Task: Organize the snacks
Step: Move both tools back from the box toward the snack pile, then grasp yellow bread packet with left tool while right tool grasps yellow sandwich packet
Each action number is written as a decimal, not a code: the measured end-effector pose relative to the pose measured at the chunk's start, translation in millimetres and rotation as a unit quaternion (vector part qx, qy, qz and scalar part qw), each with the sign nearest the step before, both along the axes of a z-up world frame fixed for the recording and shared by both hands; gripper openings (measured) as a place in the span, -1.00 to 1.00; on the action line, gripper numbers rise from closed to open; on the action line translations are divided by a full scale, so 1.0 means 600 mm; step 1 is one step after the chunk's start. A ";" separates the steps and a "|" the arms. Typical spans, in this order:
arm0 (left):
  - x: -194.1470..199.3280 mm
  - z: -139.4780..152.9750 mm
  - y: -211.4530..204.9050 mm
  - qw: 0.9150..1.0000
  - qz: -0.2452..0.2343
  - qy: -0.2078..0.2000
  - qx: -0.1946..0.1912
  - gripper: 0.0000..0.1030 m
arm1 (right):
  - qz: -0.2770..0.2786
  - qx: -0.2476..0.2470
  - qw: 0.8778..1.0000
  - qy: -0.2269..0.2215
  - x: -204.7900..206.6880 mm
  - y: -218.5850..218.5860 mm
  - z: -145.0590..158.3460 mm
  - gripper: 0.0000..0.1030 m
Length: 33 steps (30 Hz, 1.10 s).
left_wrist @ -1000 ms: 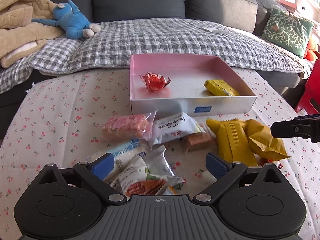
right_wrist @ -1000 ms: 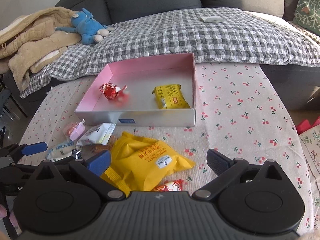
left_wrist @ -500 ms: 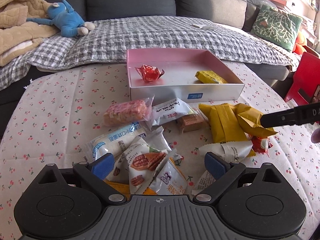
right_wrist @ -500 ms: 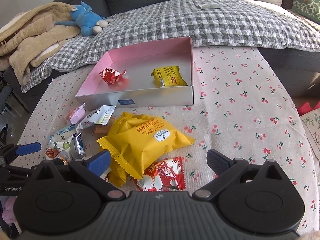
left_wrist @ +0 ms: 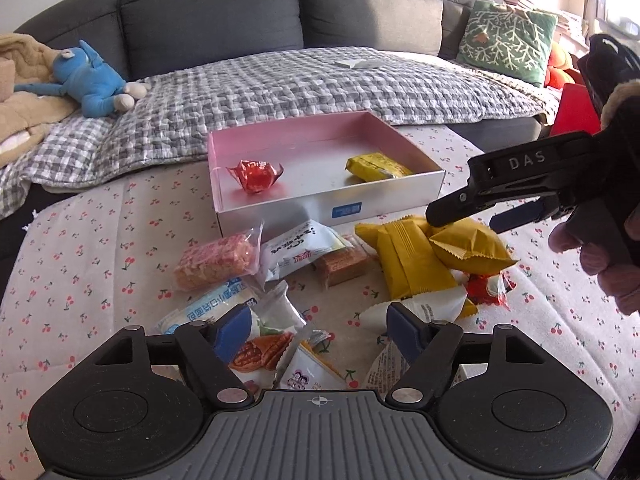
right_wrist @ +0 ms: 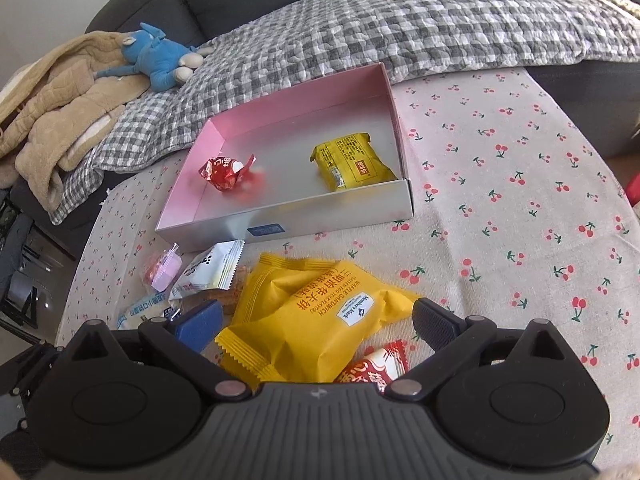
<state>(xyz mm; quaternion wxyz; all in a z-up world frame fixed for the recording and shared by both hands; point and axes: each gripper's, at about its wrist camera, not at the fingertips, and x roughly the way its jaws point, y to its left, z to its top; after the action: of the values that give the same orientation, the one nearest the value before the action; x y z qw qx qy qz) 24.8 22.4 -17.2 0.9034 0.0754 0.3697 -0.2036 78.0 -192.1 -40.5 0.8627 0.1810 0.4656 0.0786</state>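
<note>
A pink-lined box (left_wrist: 424, 192) (right_wrist: 288, 220) on the cherry-print table holds a red wrapped candy (left_wrist: 254, 174) (right_wrist: 224, 170) and a small yellow packet (left_wrist: 376, 166) (right_wrist: 350, 160). Loose snacks lie in front of it. My left gripper (left_wrist: 320, 330) is open, low over white and nut-print packets (left_wrist: 276, 344). My right gripper (right_wrist: 318, 320) is open, its fingers on either side of a big yellow waffle sandwich bag (right_wrist: 312, 312) (left_wrist: 468, 246). A red packet (right_wrist: 376, 366) lies below it. In the left wrist view the right gripper (left_wrist: 480, 210) hovers over the yellow bags.
A pink bar packet (left_wrist: 216, 260), a white packet (left_wrist: 296, 246), a brown biscuit (left_wrist: 344, 264) and a second yellow bag (left_wrist: 408, 260) lie before the box. Behind the table stands a grey sofa with a checked blanket (left_wrist: 280, 84), a blue plush (left_wrist: 96, 80) and a green cushion (left_wrist: 504, 40).
Both grippers pulled back, then came forward and lower. The right gripper now straddles the big yellow bag. The left gripper's fingers have closed in a little but stay open.
</note>
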 end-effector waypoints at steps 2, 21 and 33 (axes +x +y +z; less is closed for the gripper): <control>0.008 0.001 -0.005 1.000 0.001 0.001 -0.008 0.44 | -0.009 0.001 1.000 0.010 0.006 -0.005 -0.009 0.86; 0.067 -0.022 -0.100 0.997 0.001 0.042 -0.058 0.19 | -0.042 -0.013 0.998 0.052 -0.017 -0.070 -0.021 0.33; 0.096 -0.073 -0.131 0.993 -0.005 0.092 -0.068 -0.13 | -0.033 0.010 0.998 0.059 -0.006 -0.056 -0.036 0.12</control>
<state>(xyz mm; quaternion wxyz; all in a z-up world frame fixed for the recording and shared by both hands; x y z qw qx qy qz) 82.4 -55.9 -61.3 0.8676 -0.0032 0.4361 -0.2389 74.5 -225.6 -62.2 0.8340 0.2098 0.5084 0.0437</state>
